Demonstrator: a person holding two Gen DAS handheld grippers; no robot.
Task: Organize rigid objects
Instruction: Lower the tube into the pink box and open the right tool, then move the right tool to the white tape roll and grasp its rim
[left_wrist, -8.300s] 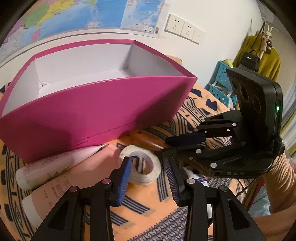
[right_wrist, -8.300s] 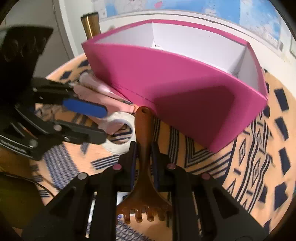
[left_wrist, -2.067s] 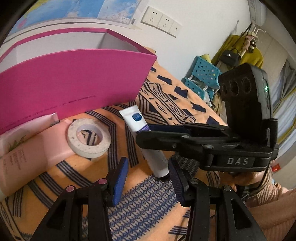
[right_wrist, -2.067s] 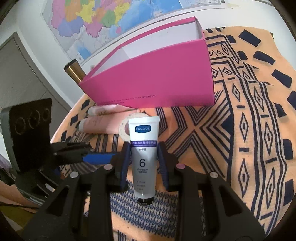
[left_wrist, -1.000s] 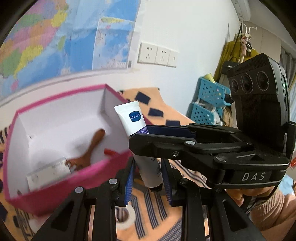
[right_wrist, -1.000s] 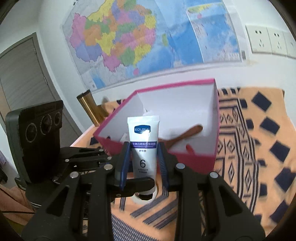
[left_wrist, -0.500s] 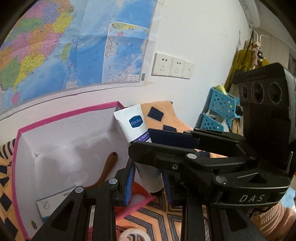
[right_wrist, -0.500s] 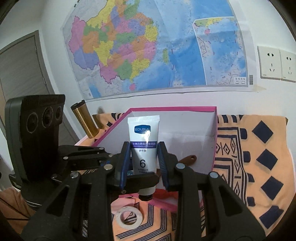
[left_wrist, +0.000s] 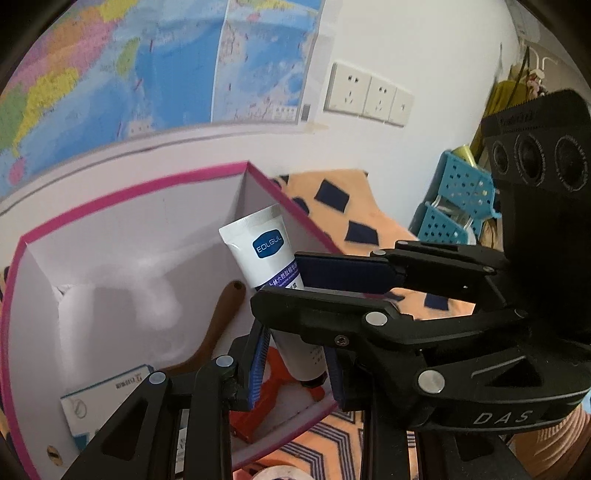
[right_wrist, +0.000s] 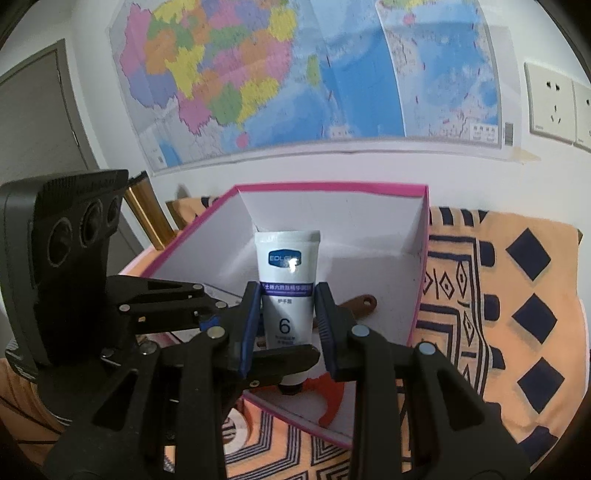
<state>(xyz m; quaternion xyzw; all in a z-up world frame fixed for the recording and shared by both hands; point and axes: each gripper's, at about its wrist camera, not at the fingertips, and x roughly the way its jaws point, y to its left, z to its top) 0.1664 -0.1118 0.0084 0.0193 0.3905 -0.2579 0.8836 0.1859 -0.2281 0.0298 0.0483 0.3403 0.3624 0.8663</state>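
Note:
A white tube (right_wrist: 287, 273) with a blue label and a black cap is held upright over the open pink box (right_wrist: 332, 184). My right gripper (right_wrist: 288, 321) is shut on the tube's middle. My left gripper (left_wrist: 295, 369) is shut on the same tube lower down, near the cap, and the two grippers cross each other. In the left wrist view the tube (left_wrist: 264, 251) hangs above the pink box (left_wrist: 129, 192), near its right wall. Inside the box lie a brown wooden utensil (left_wrist: 221, 314), a red object (left_wrist: 255, 417) and a white and blue carton (left_wrist: 107, 391).
The box stands on an orange patterned cloth (right_wrist: 517, 295) against a wall with a map. A white tape roll (right_wrist: 236, 421) lies before the box. A gold flask (right_wrist: 144, 206) stands at the back left, and blue baskets (left_wrist: 454, 206) stand to the right.
Both grippers have carried the tube forward together, from in front of the box to over its inside. The box now looks closer and lower. Both grips are unchanged.

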